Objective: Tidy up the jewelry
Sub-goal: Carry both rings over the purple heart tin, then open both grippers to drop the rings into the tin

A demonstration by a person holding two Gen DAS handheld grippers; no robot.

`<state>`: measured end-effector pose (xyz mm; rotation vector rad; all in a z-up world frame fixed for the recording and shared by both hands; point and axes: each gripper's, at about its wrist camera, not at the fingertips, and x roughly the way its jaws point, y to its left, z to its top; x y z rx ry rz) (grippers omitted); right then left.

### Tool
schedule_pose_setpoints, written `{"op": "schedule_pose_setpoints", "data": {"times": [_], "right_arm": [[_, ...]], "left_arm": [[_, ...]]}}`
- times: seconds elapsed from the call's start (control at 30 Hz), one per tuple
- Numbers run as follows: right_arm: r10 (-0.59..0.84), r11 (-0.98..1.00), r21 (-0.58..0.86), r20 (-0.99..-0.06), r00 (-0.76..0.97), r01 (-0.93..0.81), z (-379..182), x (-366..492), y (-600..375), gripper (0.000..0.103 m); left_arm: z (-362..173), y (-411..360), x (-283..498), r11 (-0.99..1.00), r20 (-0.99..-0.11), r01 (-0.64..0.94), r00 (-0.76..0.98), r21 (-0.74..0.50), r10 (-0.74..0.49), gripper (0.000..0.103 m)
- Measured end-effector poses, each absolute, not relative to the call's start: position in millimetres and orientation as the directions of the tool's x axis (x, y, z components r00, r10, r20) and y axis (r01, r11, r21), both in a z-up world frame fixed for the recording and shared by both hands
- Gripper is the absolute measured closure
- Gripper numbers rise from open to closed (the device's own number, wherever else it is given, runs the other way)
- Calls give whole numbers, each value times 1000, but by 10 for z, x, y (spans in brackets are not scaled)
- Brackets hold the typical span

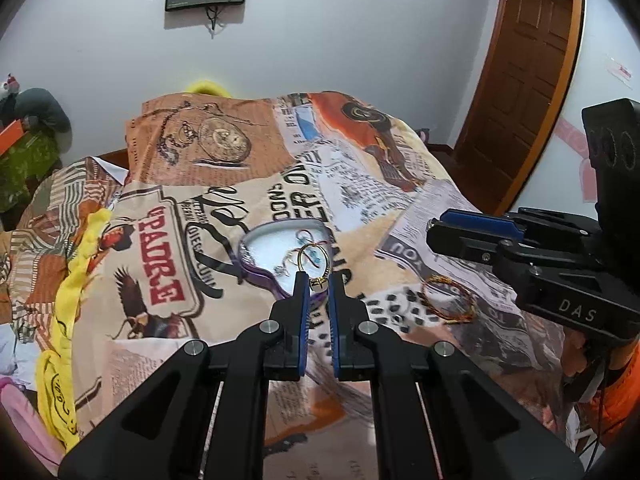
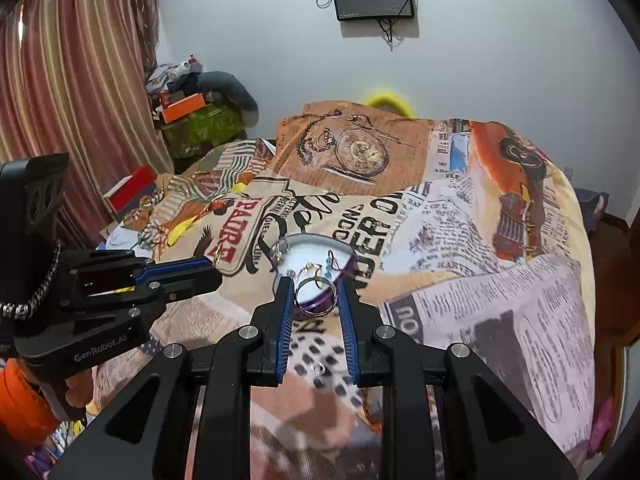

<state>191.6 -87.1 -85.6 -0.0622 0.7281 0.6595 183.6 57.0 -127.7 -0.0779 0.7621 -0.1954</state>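
Both grippers carry rings toward the purple tray [image 1: 256,276] at mid-frame: left gripper [image 1: 319,285] pinches a gold ring [image 1: 314,258], right gripper [image 2: 316,294] clamps a silver ring [image 2: 316,295]; next, release over it.

Printed bedspread [image 1: 172,240] — heart-shaped tray [image 1: 256,240], braided bracelet [image 1: 450,300] on it.

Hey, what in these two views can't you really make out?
- Left wrist: clasp of the gold ring, pinched between the left gripper pads.
- Both views: small pieces in the heart-shaped box, too small.
- Right wrist: braided bracelet, mostly behind the right gripper.
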Motion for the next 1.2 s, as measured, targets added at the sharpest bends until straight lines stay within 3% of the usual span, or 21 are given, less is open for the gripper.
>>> {"op": "schedule_pose_setpoints", "data": {"times": [1.2], "right_arm": [[508,787,177,-730,458,-590,-1232,2779,-309,83]], "left_arm": [[-1897,773,2829,980,-772,147,604,-137,-199,96]]}}
